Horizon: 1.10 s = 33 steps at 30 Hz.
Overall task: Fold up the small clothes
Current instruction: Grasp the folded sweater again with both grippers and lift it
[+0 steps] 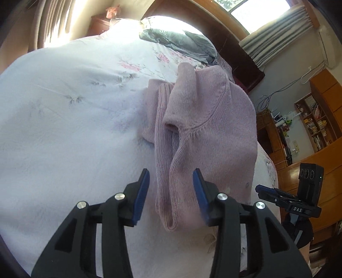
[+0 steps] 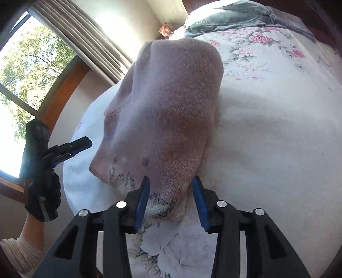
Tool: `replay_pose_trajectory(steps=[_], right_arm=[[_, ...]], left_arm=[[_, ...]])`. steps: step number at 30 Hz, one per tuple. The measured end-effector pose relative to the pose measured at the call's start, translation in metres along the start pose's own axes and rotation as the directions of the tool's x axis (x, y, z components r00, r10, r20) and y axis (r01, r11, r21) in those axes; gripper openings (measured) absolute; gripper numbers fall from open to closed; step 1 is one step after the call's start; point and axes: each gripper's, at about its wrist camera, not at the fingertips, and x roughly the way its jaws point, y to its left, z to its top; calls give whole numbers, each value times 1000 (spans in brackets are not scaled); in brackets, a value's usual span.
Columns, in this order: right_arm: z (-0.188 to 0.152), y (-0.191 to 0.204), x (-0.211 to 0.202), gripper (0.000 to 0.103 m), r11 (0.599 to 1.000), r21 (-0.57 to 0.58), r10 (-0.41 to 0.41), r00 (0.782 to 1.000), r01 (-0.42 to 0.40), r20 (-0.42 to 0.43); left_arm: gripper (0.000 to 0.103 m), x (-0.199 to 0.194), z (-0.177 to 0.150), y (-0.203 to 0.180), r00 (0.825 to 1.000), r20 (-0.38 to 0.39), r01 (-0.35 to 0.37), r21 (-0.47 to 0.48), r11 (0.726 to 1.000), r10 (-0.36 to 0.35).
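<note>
A pink knitted sweater (image 1: 205,119) lies partly folded on the white floral bedspread (image 1: 64,128). Its ribbed sleeve or hem runs toward me between the blue pads of my left gripper (image 1: 171,173), which stands open and straddles the cloth. In the right wrist view the same sweater (image 2: 171,102) is a rounded folded bundle, and its near edge lies between the fingers of my right gripper (image 2: 171,179), also open. The right gripper (image 1: 265,191) shows at the sweater's right side in the left wrist view. At the far left of the right wrist view a gloved hand holds the left gripper (image 2: 83,143).
A grey pillow or garment (image 1: 183,42) lies at the head of the bed (image 2: 277,128) near the wooden headboard (image 1: 213,19). Wooden cabinets and bookshelves (image 1: 316,119) stand beyond the bed's right edge. A curtained window (image 2: 32,64) is on the other side.
</note>
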Motion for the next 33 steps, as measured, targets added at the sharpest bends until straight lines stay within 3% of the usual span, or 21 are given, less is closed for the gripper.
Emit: replay_pose_trajectory(steps=[4, 7, 11, 12, 15, 18, 21, 24, 29, 33], right_arm=[[30, 6, -4, 50, 999, 6, -39, 998, 39, 43], [47, -2, 1, 51, 1000, 21, -22, 998, 21, 59], [66, 1, 19, 51, 999, 24, -33, 997, 31, 64], [66, 0, 22, 51, 999, 29, -28, 998, 27, 61], [64, -4, 29, 51, 999, 43, -31, 998, 29, 49], [62, -7, 32, 52, 998, 59, -14, 999, 11, 49], [62, -7, 36, 55, 999, 52, -13, 999, 11, 49], [61, -3, 45, 56, 999, 33, -10, 999, 9, 32], [58, 6, 51, 59, 998, -3, -60, 998, 60, 32], [56, 5, 40, 59, 999, 7, -42, 998, 42, 41]], left_arm=[[54, 14, 61, -13, 999, 42, 9, 46, 999, -11], [57, 47, 96, -20, 1000, 6, 15, 60, 998, -16], [61, 95, 118, -17, 996, -81, -28, 23, 999, 30], [59, 104, 117, -11, 995, -102, -13, -2, 1000, 13], [31, 115, 113, -5, 990, -115, 70, -80, 994, -79], [19, 93, 102, 0, 994, -20, 100, -130, 987, -103], [19, 63, 85, 13, 991, 82, 123, -180, 976, -110], [19, 79, 76, 22, 1000, 10, 24, -133, 991, -22], [26, 90, 77, 35, 998, -9, 64, -164, 984, -66], [41, 69, 74, 29, 998, -9, 62, -133, 989, -63]])
